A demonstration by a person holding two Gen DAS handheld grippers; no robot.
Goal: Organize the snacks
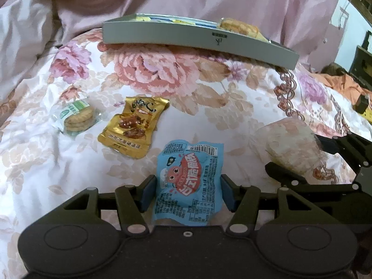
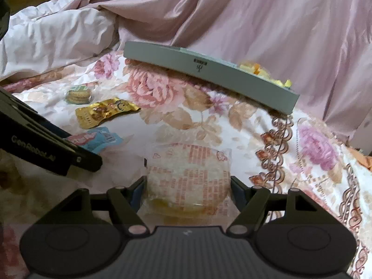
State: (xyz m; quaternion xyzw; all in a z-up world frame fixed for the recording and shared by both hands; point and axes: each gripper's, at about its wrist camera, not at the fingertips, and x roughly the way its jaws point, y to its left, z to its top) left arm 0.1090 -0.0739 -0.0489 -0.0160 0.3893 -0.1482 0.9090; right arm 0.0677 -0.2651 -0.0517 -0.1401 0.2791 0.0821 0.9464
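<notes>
Between the blue pads of the left gripper sits the blue snack packet, pads touching both its sides, long axis running straight ahead. Ahead and left lie the gold packet and the wrapped biscuits, apart on the floral quilt. Far ahead stands the grey tray, snacks inside. Right gripper flanks the clear-wrapped round cake closely; it seems clamped, though blur hides contact. Open quilt lies ahead of both.
</notes>
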